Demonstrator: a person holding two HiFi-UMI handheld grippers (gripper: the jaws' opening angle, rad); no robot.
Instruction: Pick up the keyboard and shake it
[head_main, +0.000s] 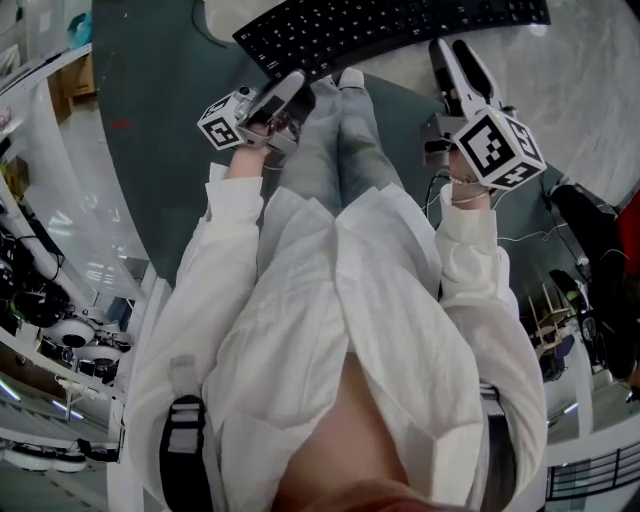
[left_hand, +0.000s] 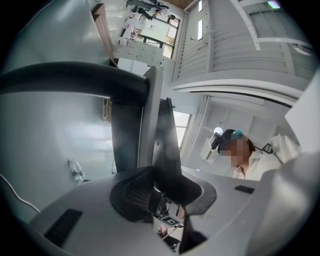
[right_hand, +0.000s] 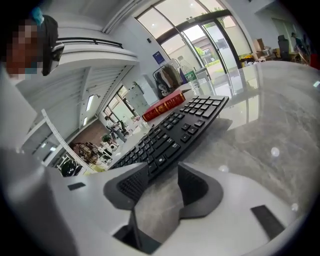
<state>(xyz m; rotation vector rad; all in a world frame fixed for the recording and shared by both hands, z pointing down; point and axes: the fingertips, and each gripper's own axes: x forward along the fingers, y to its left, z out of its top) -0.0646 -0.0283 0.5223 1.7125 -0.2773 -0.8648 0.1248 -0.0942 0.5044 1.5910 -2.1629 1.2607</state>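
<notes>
We had the black keyboard (head_main: 380, 25) lying across the far side of the pale marble desk (head_main: 600, 100), its left end reaching past the desk's edge over the dark floor. Our left tool (head_main: 293, 88) met that left end at the near corner. In the left gripper view the keyboard (left_hand: 150, 125) stood edge-on between the two dark pads, and the left tool (left_hand: 159, 187) was clamped onto that thin edge. Our right tool (head_main: 455, 55) sat over the desk by the keyboard's near edge, toward its right end. In the right gripper view the right tool (right_hand: 162, 187) had its jaws apart with only bare marble between them. The keyboard (right_hand: 170, 135) lay just ahead, its near edge right beyond the left pad (right_hand: 131, 186) and running away to the upper right across the desk (right_hand: 270, 125). The pads did not press on it.
</notes>
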